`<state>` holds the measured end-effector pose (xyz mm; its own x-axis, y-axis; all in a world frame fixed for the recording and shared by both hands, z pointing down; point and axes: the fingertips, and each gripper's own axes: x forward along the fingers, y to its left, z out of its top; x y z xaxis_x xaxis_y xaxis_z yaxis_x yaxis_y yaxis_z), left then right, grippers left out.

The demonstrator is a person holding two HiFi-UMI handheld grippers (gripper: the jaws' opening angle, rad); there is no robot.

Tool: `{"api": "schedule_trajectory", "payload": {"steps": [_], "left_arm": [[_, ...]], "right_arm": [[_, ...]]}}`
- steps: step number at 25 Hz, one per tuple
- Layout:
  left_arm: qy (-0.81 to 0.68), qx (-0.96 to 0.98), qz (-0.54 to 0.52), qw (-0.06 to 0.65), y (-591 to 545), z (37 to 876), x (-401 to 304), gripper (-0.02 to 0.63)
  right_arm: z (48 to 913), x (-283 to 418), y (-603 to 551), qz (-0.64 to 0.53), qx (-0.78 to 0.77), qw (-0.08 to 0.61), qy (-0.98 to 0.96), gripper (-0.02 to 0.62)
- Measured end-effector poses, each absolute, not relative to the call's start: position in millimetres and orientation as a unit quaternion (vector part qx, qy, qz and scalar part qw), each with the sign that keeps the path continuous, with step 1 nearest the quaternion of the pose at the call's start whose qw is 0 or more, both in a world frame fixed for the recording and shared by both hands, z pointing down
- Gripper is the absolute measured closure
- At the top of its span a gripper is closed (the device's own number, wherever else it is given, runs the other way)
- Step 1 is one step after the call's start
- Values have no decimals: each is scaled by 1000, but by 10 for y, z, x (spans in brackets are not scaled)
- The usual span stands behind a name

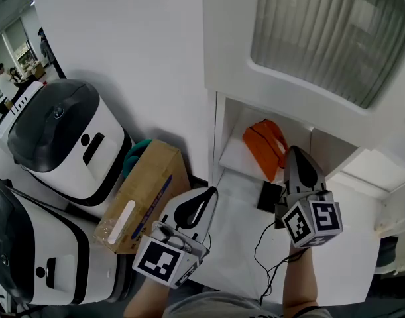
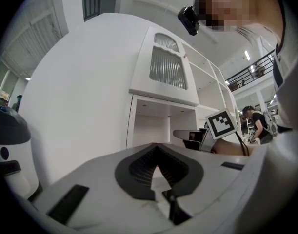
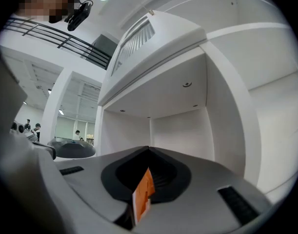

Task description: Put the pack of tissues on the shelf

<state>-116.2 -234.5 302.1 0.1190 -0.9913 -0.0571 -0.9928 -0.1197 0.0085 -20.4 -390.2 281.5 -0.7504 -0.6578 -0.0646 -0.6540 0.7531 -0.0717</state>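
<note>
Pack of tissues [image 1: 263, 146], the orange one, is lying in the open shelf [image 1: 234, 156] compartment, right at the tip of the right gripper [image 1: 294, 151] and a bit to its left. That gripper is closed, and in its own view you can see a thin orange edge of the pack pinched between the jaws. So it's got the pack by an edge, not around the whole body. It's aimed straight into the compartment, with the white back wall dead ahead of it. The left gripper [image 1: 211, 192] is off to the left of the right one and further back from the shelf. Its jaws are together with nothing in them, and it just hangs in front of the white cabinet side. Right under the right gripper there's a small black thing [image 1: 270, 196] on the white tabletop [image 1: 235, 237], and a black cable [image 1: 263, 254] trails across near it. To the left of the left gripper a cardboard box [image 1: 146, 191] sits by the wall. Past that are two white-and-black machines [image 1: 63, 141], and I can't tell what they are.
</note>
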Motion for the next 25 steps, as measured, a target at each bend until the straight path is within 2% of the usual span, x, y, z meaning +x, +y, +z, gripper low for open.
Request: {"api": "schedule_trajectory", "payload": {"steps": [25], "left_arm": [[576,-816,46,15,-2350,3001,-666,566]], "right_arm": [[2910,54,-2953,-30,-330,32,943,601]]}}
